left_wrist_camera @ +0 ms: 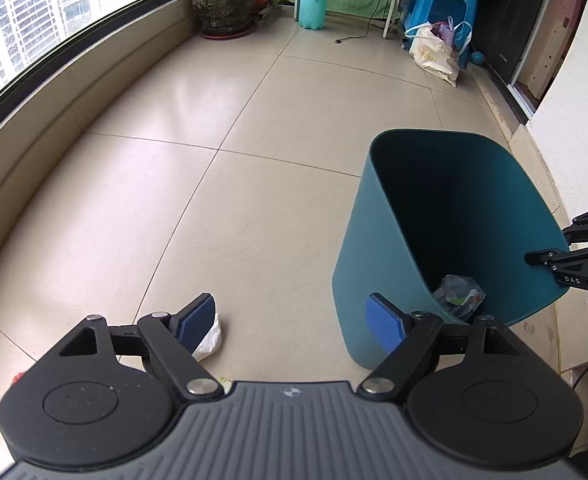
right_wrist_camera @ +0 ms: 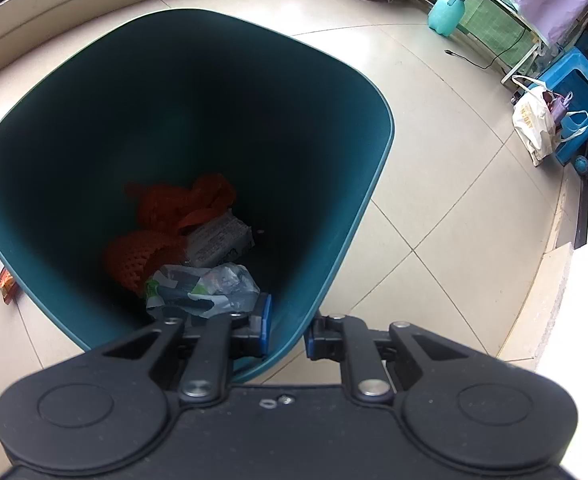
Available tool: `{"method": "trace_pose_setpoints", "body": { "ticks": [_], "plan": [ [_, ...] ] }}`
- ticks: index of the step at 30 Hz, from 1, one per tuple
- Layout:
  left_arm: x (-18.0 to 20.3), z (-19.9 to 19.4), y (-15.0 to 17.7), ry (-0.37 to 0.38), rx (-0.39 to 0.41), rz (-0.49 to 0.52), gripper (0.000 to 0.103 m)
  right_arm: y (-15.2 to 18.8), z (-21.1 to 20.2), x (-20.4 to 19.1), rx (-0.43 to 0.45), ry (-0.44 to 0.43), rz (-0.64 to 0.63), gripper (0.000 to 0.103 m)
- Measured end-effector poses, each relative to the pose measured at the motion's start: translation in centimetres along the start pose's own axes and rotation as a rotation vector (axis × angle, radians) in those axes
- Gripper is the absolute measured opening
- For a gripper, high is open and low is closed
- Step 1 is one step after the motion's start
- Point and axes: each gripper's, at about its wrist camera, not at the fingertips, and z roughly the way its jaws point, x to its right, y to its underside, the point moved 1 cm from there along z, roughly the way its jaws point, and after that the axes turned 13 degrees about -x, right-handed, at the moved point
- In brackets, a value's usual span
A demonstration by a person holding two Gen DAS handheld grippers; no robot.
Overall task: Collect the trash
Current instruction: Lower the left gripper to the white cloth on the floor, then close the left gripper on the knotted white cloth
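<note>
A teal waste bin [left_wrist_camera: 354, 248] stands tilted on the tiled floor, right of my left gripper [left_wrist_camera: 289, 312]. That gripper is open wide with nothing between its blue pads. A crumpled white paper [left_wrist_camera: 210, 340] lies on the floor, half hidden behind its left finger. My right gripper [right_wrist_camera: 287, 330] is shut on the near wall of the bin [right_wrist_camera: 374, 184], one pad inside and one outside; it also shows as the right gripper [left_wrist_camera: 554, 254] at the bin's right rim. Inside lie an orange net [right_wrist_camera: 165, 216], a printed packet [right_wrist_camera: 217, 240] and a crumpled plastic wrapper [right_wrist_camera: 205, 286].
A small orange wrapper [right_wrist_camera: 7, 284] lies on the floor left of the bin. A plant pot [left_wrist_camera: 225, 4], a turquoise sprayer bottle [left_wrist_camera: 313, 8], a blue stool [left_wrist_camera: 442, 4] and a white tote bag [left_wrist_camera: 434, 54] stand at the far end. A low window ledge [left_wrist_camera: 53, 120] runs along the left.
</note>
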Motion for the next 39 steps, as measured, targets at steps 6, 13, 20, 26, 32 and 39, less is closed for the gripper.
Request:
{"method": "trace_pose_setpoints", "body": {
  "ticks": [6, 13, 20, 26, 32, 39],
  "plan": [
    [-3.3, 3.5, -0.5, -0.041, -0.029, -0.046, 0.083, -0.2, 0.1, -0.3, -0.016, 0.008, -0.003, 0.016],
    [-8.6, 10.4, -1.5, -0.036, -0.107, -0.160, 0.083, -0.7, 0.3, -0.4, -0.037, 0.009, -0.001, 0.016],
    [-12.7, 18.6, -0.8, -0.018, -0.211, -0.285, 0.083, -0.9, 0.5, -0.5, -0.058, 0.015, -0.005, 0.016],
    [-15.2, 23.8, 0.7, -0.072, -0.292, -0.347, 0.083, -1.1, 0.6, -0.7, -0.065, 0.016, -0.006, 0.016],
    [-16.6, 27.1, 1.8, -0.134, -0.345, -0.389, 0.083, -1.1, 0.7, -0.8, -0.069, 0.019, -0.007, 0.016],
    [-17.4, 29.5, 2.6, -0.123, -0.385, -0.430, 0.082, -1.0, 0.8, -0.9, -0.073, 0.023, -0.006, 0.016]
  ]
}}
